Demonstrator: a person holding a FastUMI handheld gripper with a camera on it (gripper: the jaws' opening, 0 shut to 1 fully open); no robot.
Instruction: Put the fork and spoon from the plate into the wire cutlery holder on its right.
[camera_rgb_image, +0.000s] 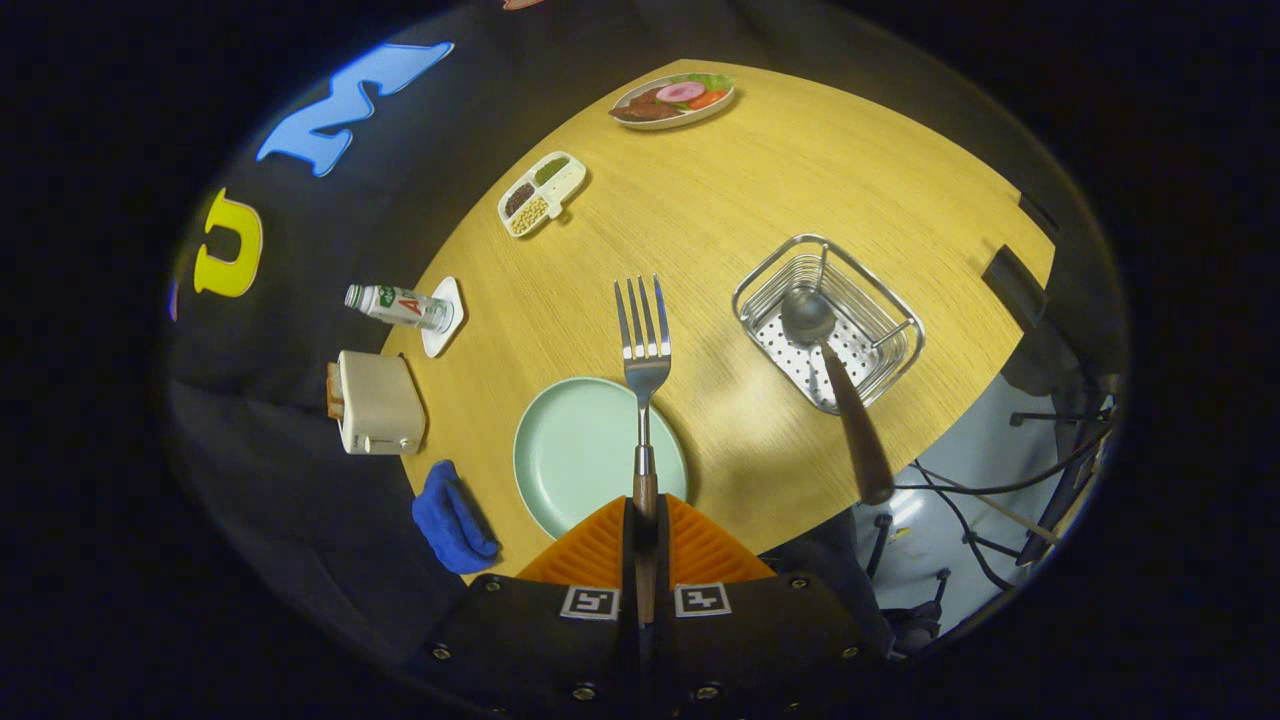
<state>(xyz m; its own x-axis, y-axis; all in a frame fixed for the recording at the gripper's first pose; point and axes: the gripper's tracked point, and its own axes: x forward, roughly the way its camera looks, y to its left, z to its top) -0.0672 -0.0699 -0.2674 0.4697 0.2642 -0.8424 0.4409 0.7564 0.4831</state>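
Observation:
My gripper (645, 515) is shut on the brown handle of the fork (643, 345). The fork is lifted off the table and points straight ahead, its tines reaching past the pale green plate (570, 455) below. The plate lies bare on the wooden table, just ahead of my fingers and slightly to their left. To the right stands the wire cutlery holder (868, 300), a square basket with a perforated floor. The spoon (812, 318) rests in it bowl down, its dark handle sticking out over the near rim.
A toaster (378, 403) and a blue cloth (450, 518) sit left of the plate. A small bottle lies on a white coaster (445, 318). Farther off are a divided snack tray (541, 193) and a plate of food (672, 100). Cables hang beyond the table's right edge (985, 340).

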